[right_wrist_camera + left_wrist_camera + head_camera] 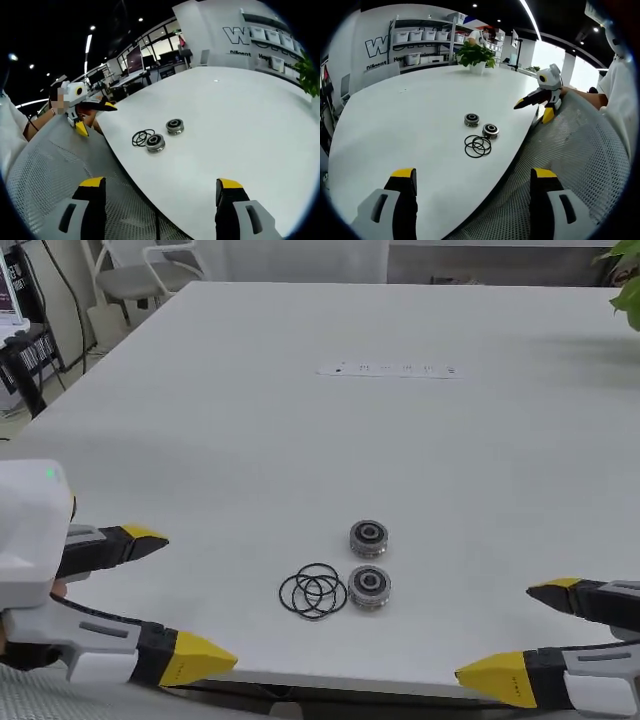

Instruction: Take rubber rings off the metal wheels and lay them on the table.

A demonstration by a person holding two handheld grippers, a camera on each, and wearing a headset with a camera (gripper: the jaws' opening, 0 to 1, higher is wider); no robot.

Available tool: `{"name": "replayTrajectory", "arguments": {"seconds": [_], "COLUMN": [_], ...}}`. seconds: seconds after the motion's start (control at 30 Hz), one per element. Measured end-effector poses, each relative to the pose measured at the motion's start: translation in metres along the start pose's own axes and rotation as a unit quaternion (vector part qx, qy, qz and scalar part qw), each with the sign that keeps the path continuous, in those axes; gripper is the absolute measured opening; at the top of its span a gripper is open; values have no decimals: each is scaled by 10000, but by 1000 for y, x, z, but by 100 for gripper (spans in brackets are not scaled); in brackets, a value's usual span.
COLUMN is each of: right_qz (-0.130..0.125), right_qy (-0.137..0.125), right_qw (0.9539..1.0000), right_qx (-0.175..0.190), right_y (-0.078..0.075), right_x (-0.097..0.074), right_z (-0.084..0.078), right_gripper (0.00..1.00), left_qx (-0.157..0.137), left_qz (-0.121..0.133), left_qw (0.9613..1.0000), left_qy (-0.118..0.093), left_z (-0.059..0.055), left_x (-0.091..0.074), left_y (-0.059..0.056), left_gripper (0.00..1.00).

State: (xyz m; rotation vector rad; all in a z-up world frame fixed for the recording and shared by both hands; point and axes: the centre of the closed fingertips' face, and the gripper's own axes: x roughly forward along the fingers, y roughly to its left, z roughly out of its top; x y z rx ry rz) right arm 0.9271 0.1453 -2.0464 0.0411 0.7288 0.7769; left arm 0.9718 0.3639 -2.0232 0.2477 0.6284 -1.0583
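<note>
Two small metal wheels sit side by side on the white table: a far wheel [369, 536] [471, 119] [174, 126] and a near wheel [369, 585] [491, 131] [155, 142]. Several thin black rubber rings [313, 591] [478, 145] [142, 137] lie in an overlapping cluster just left of the near wheel. My left gripper [190, 600] [472, 197] is open at the table's near-left edge, nothing between its yellow-tipped fingers. My right gripper [515, 635] [160, 202] is open at the near-right edge, also holding nothing. Both are well short of the wheels.
The white table [250, 420] stretches far back, with a flush power strip panel [390, 369] in its middle. A chair [140, 275] stands behind the far-left corner and a potted plant [628, 285] [476, 57] at the far right. A mesh chair back [570, 165] lies below the table's edge.
</note>
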Motion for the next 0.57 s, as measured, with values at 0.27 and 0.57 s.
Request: {"name": "replayTrajectory", "arguments": {"seconds": [0.27, 0.57], "right_qz": [39, 37], "right_qy": [28, 47], "right_qw": [10000, 9999], "right_qx": [37, 106], "right_y": [1, 0], "right_x": [1, 1], "right_z": [-1, -3], "right_gripper": [90, 88], "left_qx": [-21, -7], "left_qz": [-25, -57], "left_qw": [10000, 9999], "left_qy": [72, 115], "left_z": [-2, -4], "left_x": [1, 2], "left_y": [-1, -1], "left_gripper": [92, 92]}}
